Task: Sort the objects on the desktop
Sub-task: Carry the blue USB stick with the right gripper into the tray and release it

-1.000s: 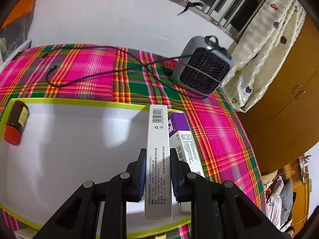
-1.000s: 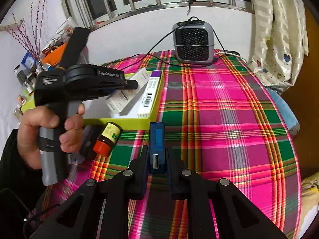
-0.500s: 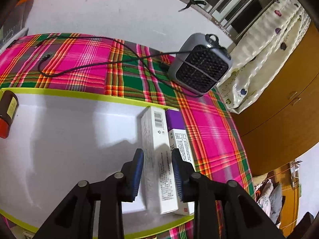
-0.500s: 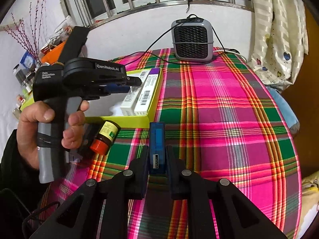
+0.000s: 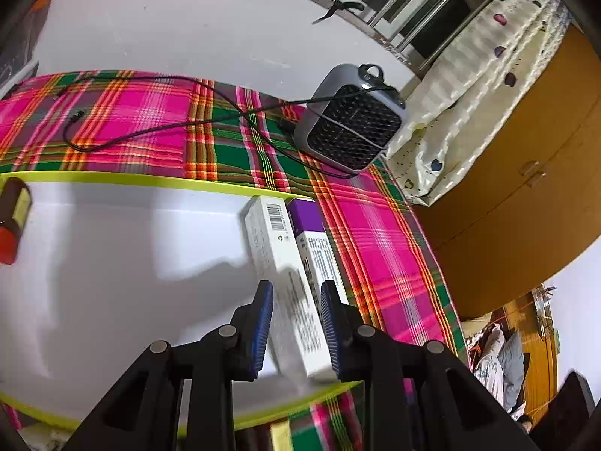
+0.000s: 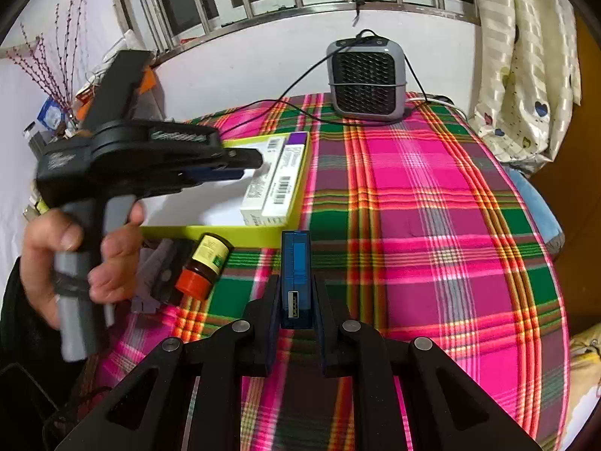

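Plaid cloth (image 6: 432, 195): covers the whole table; soft and easily rucked, so anything dragged over it may snag or tip.
Tray (image 5: 112, 263): white floor with a lime rim, lying on the cloth toward the left; its right side holds two boxes side by side, the rest is mostly bare.
Heater (image 6: 366, 75): stands at the far edge of the table, well apart from the tray; its cable (image 5: 150, 131) trails over the cloth behind the tray and could catch a gripper that swings wide.
White box (image 5: 285, 270): lies flat in the tray, touching the purple box (image 5: 315, 240) on its right.
Left gripper (image 5: 295, 330): jaws parted, one either side of the white box's near end, gripping nothing that I can see. Risk: pulling away at a slant could let a pad clip the box and knock both out of line.
Left hand (image 6: 75, 255): wrapped round the grey handle, tool held level over the tray, pointing right.
Right gripper (image 6: 295, 300): closed on a blue device (image 6: 296, 270) with a USB port, held above the cloth just before the tray's near rim. Risk: grip is on its narrow sides; a jolt could twist it loose.
Bottle (image 6: 204, 263): on its side outside the tray, red cap toward the camera; round, so a nudge from either tool might roll it.
Second bottle (image 5: 13, 218): at the tray's left edge; cropped in the left wrist view.
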